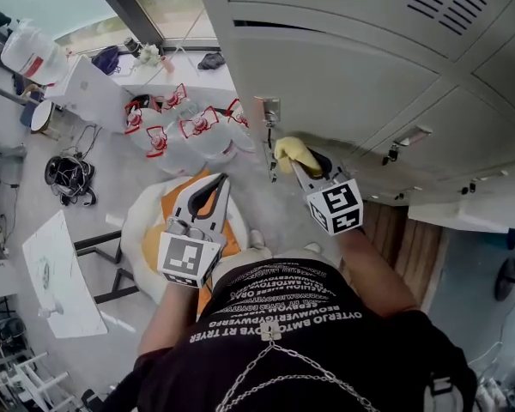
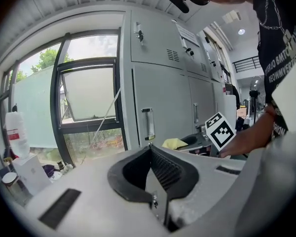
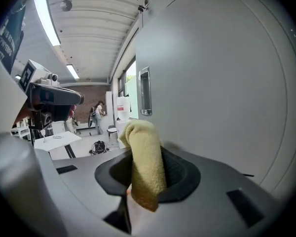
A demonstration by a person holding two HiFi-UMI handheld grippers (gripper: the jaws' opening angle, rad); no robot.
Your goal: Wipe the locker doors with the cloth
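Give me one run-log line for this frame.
right gripper: shut on yellow cloth, beside locker door | left gripper: shut, empty

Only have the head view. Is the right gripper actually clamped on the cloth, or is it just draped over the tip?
Observer: Clamped. In the right gripper view the right gripper's jaws are shut on the folded yellow cloth, which sticks out past the tips.
Operator: Is it on the door?
Observer: The cloth sits close beside the grey locker door, near its metal handle. I can't confirm contact.
Operator: Left gripper holding anything?
Observer: No. In the left gripper view the left gripper's jaws are together with nothing between them.
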